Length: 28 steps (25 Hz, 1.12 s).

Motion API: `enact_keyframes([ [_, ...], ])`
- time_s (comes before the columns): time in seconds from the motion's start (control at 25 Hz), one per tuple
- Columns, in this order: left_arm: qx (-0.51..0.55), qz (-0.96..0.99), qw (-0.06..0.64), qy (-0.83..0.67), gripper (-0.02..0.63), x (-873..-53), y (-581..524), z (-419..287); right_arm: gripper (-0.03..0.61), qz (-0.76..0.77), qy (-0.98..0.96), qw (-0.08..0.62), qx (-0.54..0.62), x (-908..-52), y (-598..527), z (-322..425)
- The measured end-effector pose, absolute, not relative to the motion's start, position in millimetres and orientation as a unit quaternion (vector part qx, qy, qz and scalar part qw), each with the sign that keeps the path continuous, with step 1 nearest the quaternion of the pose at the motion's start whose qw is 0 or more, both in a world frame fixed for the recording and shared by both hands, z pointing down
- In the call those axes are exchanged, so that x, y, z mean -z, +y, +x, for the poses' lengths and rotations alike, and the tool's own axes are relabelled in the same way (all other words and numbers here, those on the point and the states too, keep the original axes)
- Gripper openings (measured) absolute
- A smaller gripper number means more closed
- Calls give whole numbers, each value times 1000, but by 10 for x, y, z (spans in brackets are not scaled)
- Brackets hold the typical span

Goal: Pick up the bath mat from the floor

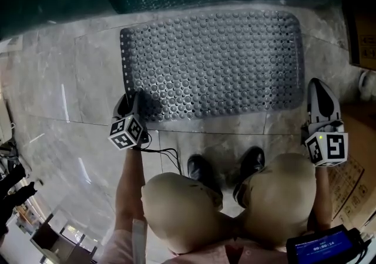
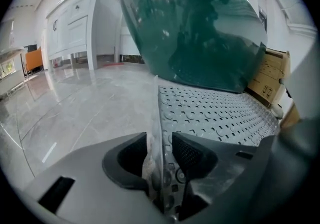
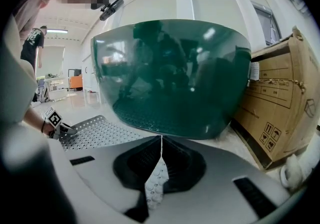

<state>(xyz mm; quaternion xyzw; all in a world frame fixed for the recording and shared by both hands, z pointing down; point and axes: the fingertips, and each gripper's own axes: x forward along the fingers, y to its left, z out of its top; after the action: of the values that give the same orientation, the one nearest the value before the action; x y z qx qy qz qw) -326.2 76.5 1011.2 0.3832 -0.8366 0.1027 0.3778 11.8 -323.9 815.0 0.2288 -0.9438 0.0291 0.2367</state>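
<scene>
The grey perforated bath mat (image 1: 211,63) lies flat on the tiled floor (image 1: 53,80) before the green bathtub (image 3: 175,78). I have it by its near corners: my left gripper (image 1: 130,103) has its fingers narrowed on the left corner, which stands up between them, and my right gripper (image 1: 321,97) is clamped tight on a thin flap of the right edge. It looks soft, floppy and light, so I expect it to sag in the middle and peel off the floor, and I want both pinches deep enough that the slick rubber cannot slip out.
</scene>
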Motion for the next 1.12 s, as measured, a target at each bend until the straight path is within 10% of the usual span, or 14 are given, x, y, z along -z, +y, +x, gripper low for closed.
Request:
enact_keyframes([
  [0.16, -105, 380, 379, -837, 83, -10159, 748, -3269, 18, 231, -942, 244, -30, -8216, -3232, 177],
  [0.88, -87, 391, 375, -836, 41, -9995, 641, -3189, 23, 251, -923, 284, -60, -8814, -3560, 561],
  [1.12, -86, 387, 376, -838, 41, -9929, 637, -3193, 149, 241, -911, 317, -108, -9237, -3606, 664],
])
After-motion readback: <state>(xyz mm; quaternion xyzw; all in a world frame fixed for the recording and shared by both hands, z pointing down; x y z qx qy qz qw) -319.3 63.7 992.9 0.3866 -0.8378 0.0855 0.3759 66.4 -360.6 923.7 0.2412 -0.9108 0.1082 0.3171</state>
